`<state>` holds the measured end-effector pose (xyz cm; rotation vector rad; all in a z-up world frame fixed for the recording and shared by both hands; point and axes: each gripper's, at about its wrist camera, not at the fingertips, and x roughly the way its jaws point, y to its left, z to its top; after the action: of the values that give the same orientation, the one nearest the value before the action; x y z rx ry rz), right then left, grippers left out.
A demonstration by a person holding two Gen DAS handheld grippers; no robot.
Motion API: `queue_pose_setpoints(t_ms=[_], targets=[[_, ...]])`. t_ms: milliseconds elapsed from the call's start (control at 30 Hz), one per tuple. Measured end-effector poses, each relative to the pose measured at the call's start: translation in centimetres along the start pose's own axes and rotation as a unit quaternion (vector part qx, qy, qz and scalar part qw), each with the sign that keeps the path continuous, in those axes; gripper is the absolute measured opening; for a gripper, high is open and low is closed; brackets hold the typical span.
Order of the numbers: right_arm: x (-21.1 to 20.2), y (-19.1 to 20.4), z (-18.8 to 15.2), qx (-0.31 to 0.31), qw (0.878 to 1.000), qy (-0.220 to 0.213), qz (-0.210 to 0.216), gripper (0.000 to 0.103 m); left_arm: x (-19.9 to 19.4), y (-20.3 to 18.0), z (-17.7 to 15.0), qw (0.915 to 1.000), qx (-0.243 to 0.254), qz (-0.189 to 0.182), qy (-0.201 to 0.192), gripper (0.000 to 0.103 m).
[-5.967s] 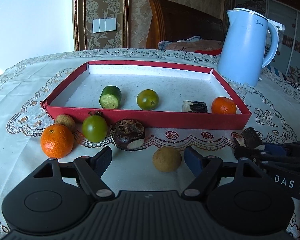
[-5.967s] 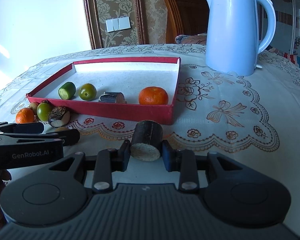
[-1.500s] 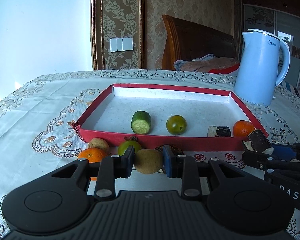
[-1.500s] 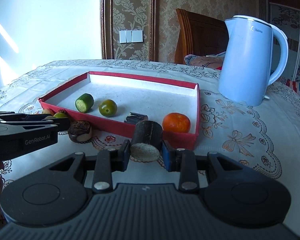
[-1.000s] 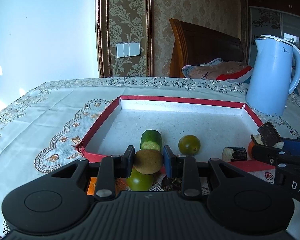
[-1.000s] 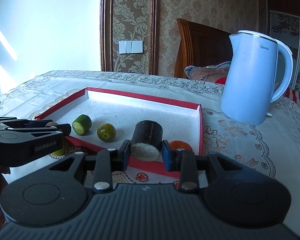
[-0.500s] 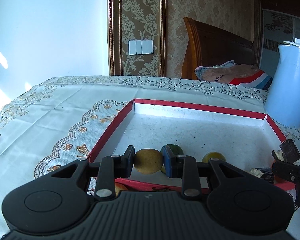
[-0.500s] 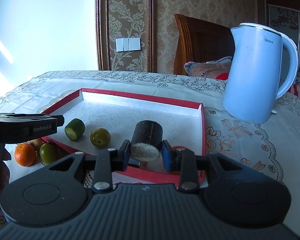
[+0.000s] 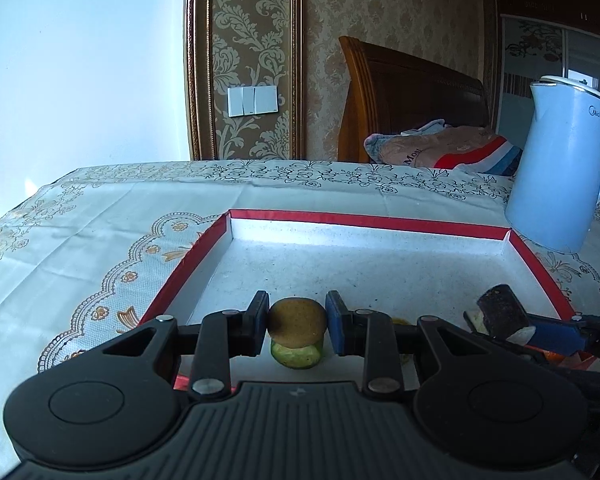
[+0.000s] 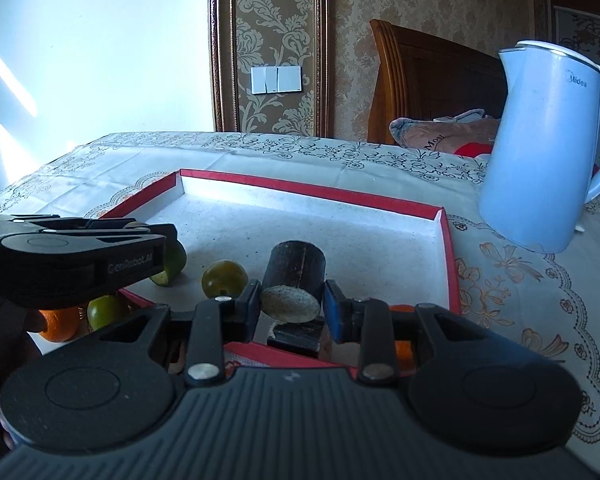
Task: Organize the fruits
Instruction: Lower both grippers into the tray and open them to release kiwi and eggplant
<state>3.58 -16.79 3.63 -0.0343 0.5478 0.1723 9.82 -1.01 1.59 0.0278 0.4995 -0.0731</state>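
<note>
Both tools now over the red tray, earlier short of it. Left tool grips kiwi; right tool grips dark cane piece.

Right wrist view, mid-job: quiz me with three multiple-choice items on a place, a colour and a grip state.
1. Where does the kettle stand?
A in the tray
B on the tablecloth right of the tray
C on the bed

2. What colour is the tray rim?
A red
B green
C black

3. What do the right gripper fingers hold?
A nothing
B an orange
C a dark sugarcane piece

B: the kettle stands outside the tray's right wall.
A: the rim is red.
C: the fingers clamp its sides.
</note>
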Motion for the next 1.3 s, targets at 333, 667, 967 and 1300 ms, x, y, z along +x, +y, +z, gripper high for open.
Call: queue_pose_setpoints(t_ms=[333,667,967,1300], targets=[[0.4,0.7,-0.2,-0.003,1.0,-0.001,0.009,0.031,1.1,-0.3,-0.1,0.9998,0.007,0.019,0.002,0.03],[0.7,0.7,-0.4,-0.019,1.0,-0.009,-0.017,0.03,1.8,0.6,-0.1,0.999,0.0,0.044,-0.001,0.03],[0.9,2.1,-0.9,-0.051,0.998,-0.013,-0.016,0.031,1.6,0.2,-0.6,0.9993,0.011,0.035,-0.009,0.03],[1.0,2.4,-1.1,-0.055,0.998,-0.017,-0.019,0.031,1.7,0.1,-1.0,0.9997,0.009,0.022,-0.009,0.033]])
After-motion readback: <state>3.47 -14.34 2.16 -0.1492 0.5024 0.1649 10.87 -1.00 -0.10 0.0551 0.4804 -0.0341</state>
